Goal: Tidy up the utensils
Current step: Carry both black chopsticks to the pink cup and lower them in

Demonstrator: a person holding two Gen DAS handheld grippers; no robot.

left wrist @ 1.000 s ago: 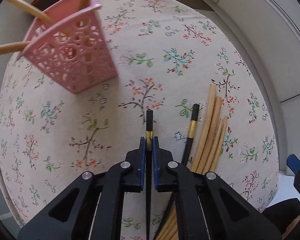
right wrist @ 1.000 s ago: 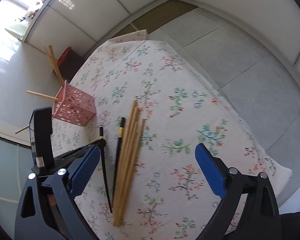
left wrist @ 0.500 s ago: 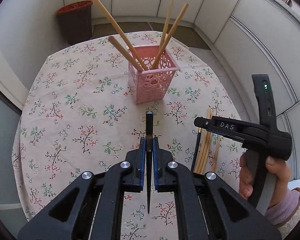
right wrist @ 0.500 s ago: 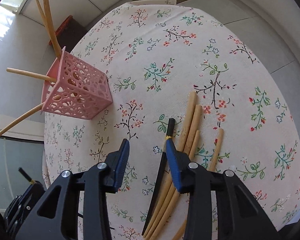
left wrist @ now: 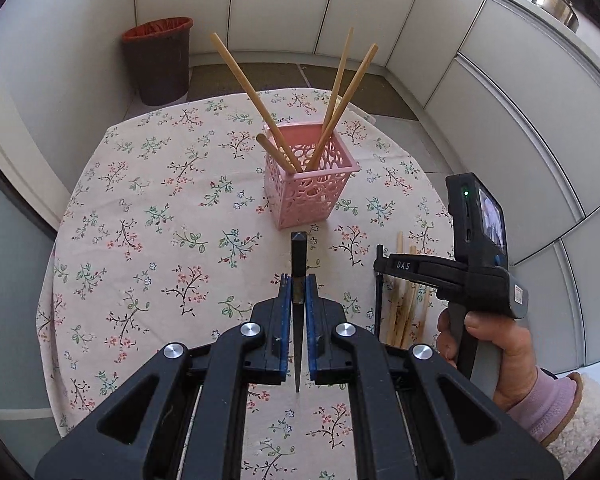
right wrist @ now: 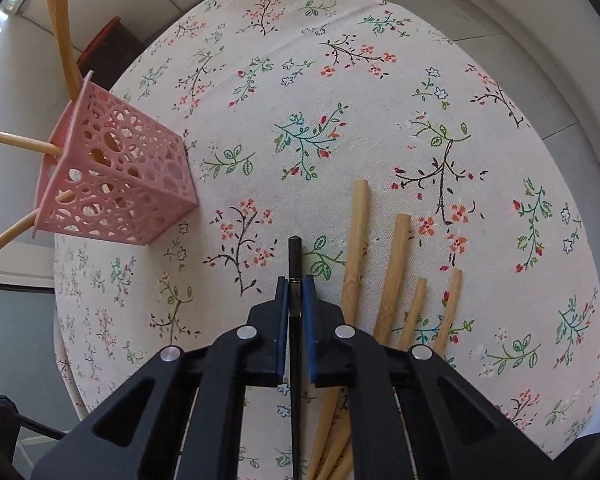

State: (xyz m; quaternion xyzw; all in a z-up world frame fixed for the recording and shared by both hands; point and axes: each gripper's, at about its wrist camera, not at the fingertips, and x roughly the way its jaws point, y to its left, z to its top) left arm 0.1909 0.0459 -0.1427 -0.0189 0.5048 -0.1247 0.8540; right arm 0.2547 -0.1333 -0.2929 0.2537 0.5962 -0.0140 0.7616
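Chopsticks are the matter of the task, and in the left wrist view four wooden chopsticks (left wrist: 332, 112) are seen already standing in the pink basket (left wrist: 310, 196) at the middle of the floral tablecloth (left wrist: 140, 208); a black chopstick (left wrist: 298, 264) is clamped between the blue pads of the left gripper (left wrist: 299, 292), held clear above the cloth with its blunt end pointing toward the basket; to the right, the right gripper (left wrist: 379, 264) is seen in a hand (left wrist: 496, 344), lowered over the loose sticks.

In the right wrist view the right gripper (right wrist: 295, 296) is seen closed on a second black chopstick (right wrist: 294, 260), which appears to lie on the cloth; just beside it four loose wooden chopsticks (right wrist: 392, 264) lie fanned out, untouched; the basket (right wrist: 116, 176) stands well apart at the left.

By this evidence the task is judged roughly half done; two black sticks are in hand but not yet delivered, and the four loose ones remain to be gathered.
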